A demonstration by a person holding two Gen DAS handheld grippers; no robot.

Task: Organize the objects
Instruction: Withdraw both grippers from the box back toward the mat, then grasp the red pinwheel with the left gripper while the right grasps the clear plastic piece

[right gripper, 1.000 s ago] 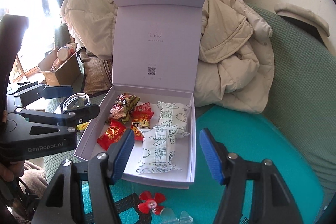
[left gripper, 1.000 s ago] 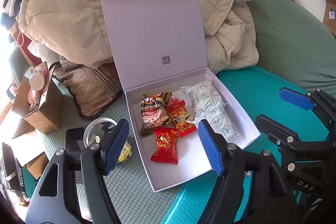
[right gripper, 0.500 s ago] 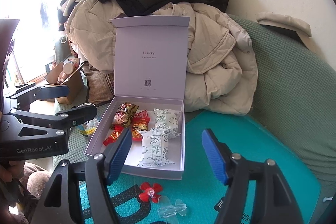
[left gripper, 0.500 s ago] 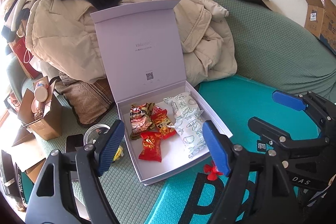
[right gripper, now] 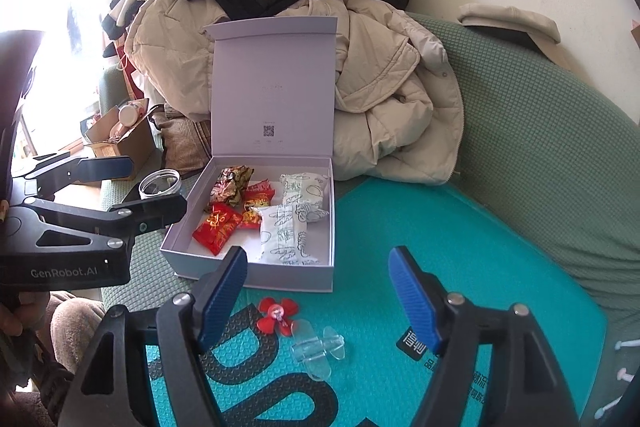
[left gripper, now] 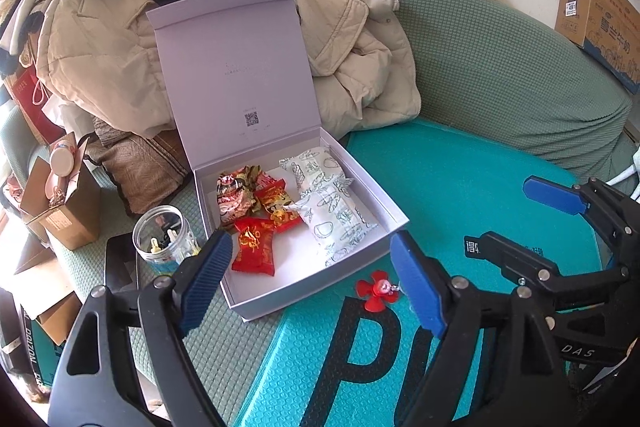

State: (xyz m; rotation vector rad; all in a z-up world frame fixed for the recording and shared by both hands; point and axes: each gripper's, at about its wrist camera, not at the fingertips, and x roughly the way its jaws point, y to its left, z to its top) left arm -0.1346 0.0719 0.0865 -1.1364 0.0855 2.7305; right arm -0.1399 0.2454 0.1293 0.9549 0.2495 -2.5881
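Observation:
A lilac box (left gripper: 362,265) (right gripper: 256,273) stands open on the sofa, its lid upright. Inside lie red snack packets (left gripper: 256,245) (right gripper: 216,227) and white patterned packs (left gripper: 332,215) (right gripper: 286,235). A red flower-shaped piece (left gripper: 376,293) (right gripper: 278,315) and a clear plastic piece (right gripper: 316,349) lie on the teal mat in front of the box. My left gripper (left gripper: 310,285) is open and empty, above the box's front edge. My right gripper (right gripper: 318,301) is open and empty, above the two small pieces.
A clear jar (left gripper: 164,241) and a black phone (left gripper: 120,261) sit left of the box. A brown carton (left gripper: 60,203) stands further left. Coats (left gripper: 352,51) are piled behind the box. The teal mat (left gripper: 460,187) lies to the right, the green sofa back (right gripper: 540,147) beyond.
Both grippers have pulled back and up from the box, which looks smaller now. The red flower piece and the clear piece have come into view on the mat. Both stay open.

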